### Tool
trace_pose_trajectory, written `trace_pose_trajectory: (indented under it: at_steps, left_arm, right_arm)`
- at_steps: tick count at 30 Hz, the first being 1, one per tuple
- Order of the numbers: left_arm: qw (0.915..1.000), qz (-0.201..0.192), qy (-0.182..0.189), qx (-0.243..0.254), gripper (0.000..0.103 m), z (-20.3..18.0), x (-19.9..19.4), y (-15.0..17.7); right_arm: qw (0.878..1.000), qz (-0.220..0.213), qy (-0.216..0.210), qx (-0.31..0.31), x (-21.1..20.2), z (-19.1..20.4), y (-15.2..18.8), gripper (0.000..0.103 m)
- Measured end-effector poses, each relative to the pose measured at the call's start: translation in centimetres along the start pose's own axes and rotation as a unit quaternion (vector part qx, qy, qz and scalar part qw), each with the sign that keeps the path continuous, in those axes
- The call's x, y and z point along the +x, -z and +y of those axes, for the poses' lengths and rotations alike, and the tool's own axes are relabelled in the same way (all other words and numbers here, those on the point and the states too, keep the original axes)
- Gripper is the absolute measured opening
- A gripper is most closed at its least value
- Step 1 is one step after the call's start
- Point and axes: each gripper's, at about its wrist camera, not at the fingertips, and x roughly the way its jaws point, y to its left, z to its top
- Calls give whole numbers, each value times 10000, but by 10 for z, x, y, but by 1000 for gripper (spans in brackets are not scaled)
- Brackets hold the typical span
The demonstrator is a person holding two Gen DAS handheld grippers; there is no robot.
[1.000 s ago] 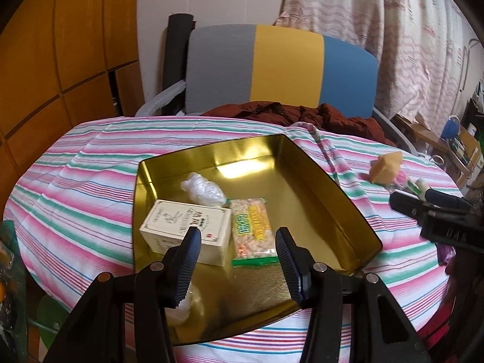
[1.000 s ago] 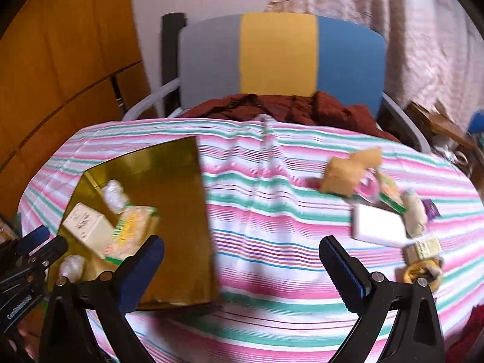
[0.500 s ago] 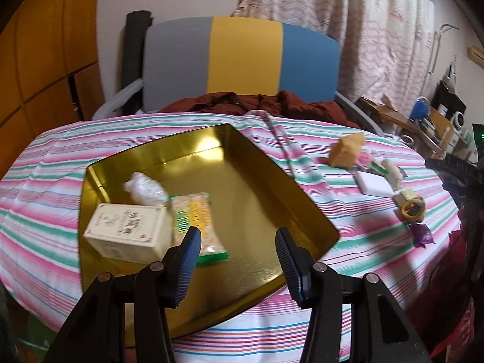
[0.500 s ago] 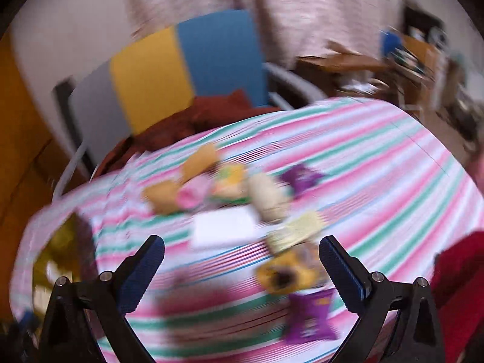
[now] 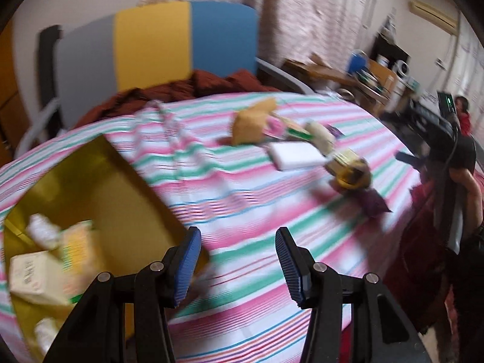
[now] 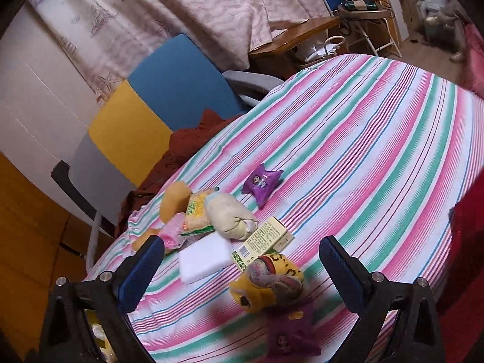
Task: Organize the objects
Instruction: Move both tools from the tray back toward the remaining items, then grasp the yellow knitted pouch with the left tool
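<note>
While the tin (image 5: pixel 99 181) at left holds sorted items, both grippers (image 5: pixel 236 260) (image 6: pixel 242 272) gape wide, empty. Right one hovers over the pile (image 6: pixel 230 230), apparently choosing.

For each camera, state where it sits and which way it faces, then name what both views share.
Left wrist: sits on the left hand-held gripper, looks across the striped table, gold tray at left; both open fingers show.
Right wrist: sits on the right hand-held gripper, looks down at the loose items; both open fingers show.
Shared: white block, yellow pouch, chair.
</note>
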Motion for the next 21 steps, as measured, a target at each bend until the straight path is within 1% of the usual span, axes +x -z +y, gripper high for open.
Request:
trace_pose_trajectory:
  at_steps: [4, 8, 12, 18, 21]
  left_arm:
    - [9986, 244, 428, 211, 52, -29, 28, -11]
    - [9957, 365, 794, 317, 52, -55, 49, -25]
    - [9905, 481, 1229, 394, 52, -78, 70, -41]
    - [9788, 839, 1862, 178, 52, -106, 113, -63]
    - [9756, 862, 2016, 145, 59, -118, 127, -70]
  right_arm:
    - [9996, 54, -220, 142, 2, -4, 0, 103]
    - [9987, 55, -400, 325, 3, -10, 1, 103]
    - [9974, -11, -568, 448, 0, -14, 0, 103]
    - [9956, 22, -781, 513, -1, -15, -1, 103]
    - [9948, 60, -877, 520, 0, -15, -1, 103]
